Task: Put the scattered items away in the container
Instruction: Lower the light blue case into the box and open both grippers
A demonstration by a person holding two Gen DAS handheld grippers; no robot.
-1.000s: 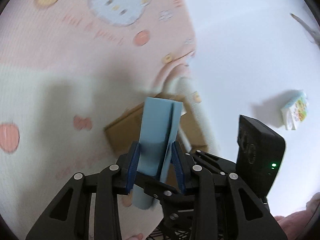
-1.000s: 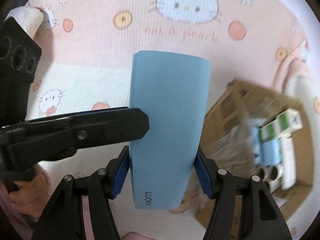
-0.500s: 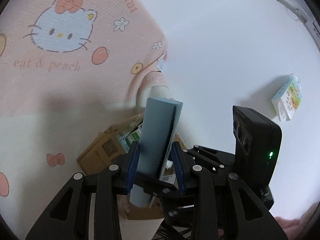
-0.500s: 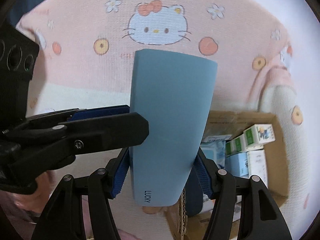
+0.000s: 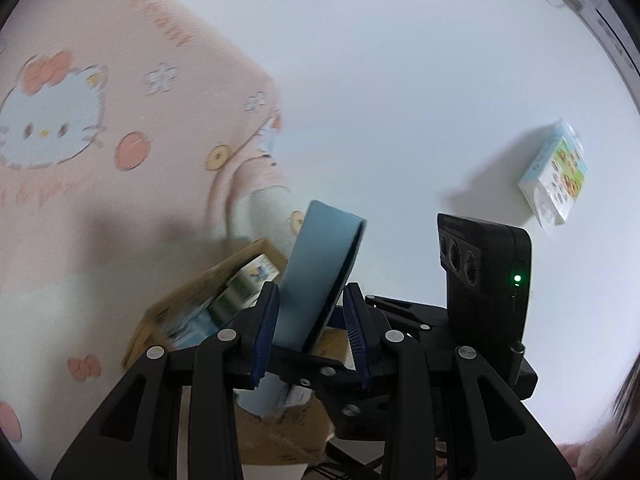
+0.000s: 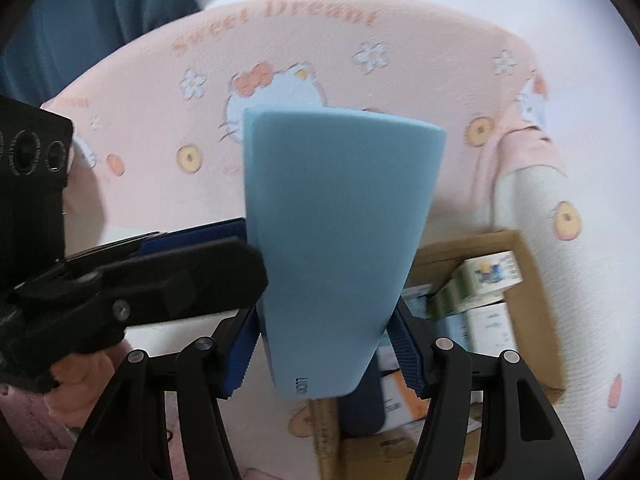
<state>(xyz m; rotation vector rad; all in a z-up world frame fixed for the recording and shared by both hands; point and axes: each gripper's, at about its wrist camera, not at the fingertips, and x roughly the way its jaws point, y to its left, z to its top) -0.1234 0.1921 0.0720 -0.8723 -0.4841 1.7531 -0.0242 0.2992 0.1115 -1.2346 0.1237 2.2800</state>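
A flat light-blue case [image 6: 336,240] marked "LUCKY" is held upright between both grippers, above the near left corner of an open cardboard box [image 6: 532,280]. My right gripper [image 6: 324,354] is shut on its two side edges. My left gripper [image 5: 310,326] straddles the case's [image 5: 320,276] thin edge; its right pad stands a little off the case, so its grip is unclear. The box [image 5: 188,304] holds several small cartons [image 6: 484,280] and lies on the pink Hello Kitty blanket [image 6: 320,60].
The left gripper's black body [image 6: 100,300] reaches in from the left of the right wrist view. A small colourful packet [image 5: 556,176] lies on the white surface to the far right. Blue fabric [image 6: 92,12] shows beyond the blanket.
Both grippers have carried the blue case toward the box, which now sits nearer and lower in both views. The case has tilted to the right in the left wrist view.
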